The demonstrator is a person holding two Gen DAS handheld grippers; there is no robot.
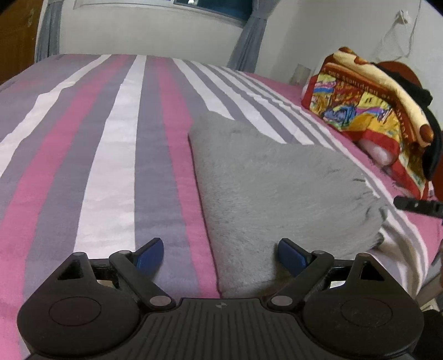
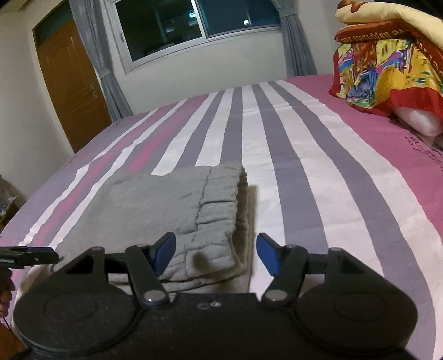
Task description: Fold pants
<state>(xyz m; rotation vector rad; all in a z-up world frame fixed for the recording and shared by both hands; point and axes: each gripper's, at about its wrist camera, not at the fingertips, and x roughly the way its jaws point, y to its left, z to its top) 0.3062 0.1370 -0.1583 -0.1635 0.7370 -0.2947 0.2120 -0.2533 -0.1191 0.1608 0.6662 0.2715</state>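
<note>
Grey fleecy pants [image 1: 271, 188] lie folded into a compact stack near the front edge of a striped bed [image 1: 116, 144]. In the right wrist view the pants [image 2: 171, 205] show their gathered elastic waistband on the right side of the stack. My left gripper [image 1: 220, 253] is open and empty, just above the stack's near left corner. My right gripper [image 2: 216, 254] is open and empty, over the stack's near right corner at the waistband. A part of the other gripper shows at the edge of each view.
A bright red and yellow folded blanket [image 1: 368, 102] lies on a pillow at the bed's right side, also in the right wrist view [image 2: 387, 61]. Beyond the bed are a window [image 2: 193, 25] with grey curtains and a brown door [image 2: 72, 83].
</note>
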